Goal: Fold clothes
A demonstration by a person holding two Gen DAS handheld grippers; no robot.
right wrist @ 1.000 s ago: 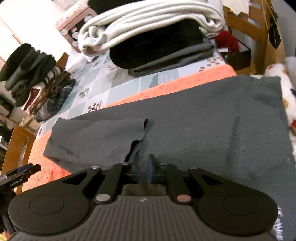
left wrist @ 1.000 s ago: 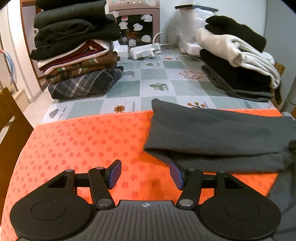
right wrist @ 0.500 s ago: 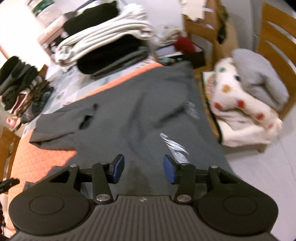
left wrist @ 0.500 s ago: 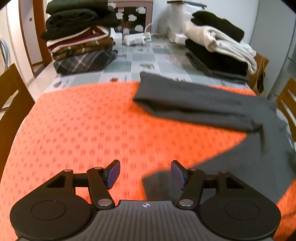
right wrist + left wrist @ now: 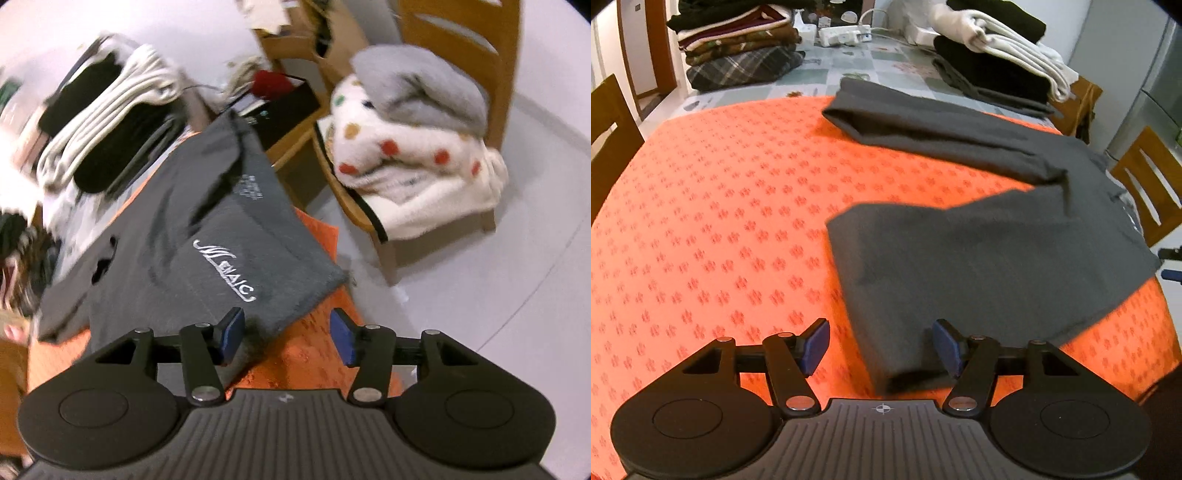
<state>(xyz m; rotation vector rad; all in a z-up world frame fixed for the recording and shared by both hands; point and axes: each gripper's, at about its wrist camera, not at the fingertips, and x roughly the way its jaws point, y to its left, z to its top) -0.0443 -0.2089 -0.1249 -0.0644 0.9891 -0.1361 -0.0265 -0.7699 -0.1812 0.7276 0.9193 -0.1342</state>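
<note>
Fingers of the left gripper [image 5: 881,347] gape empty over the grey trousers' [image 5: 979,254] near hem (right gripper's [image 5: 286,338] opening, empty, at the waistband corner); legs run away across the desk [image 5: 701,221].

Matt grey knit garment [image 5: 979,258] on coarse orange woven cloth [image 5: 720,221]; fluffy fleece blanket [image 5: 424,177]; varnished wooden chair [image 5: 461,48].

dark grey garment [image 5: 979,258] with white lettering [image 5: 225,271]; orange cloth [image 5: 701,221] with red motifs; white blanket [image 5: 417,173] with coloured dots.
</note>
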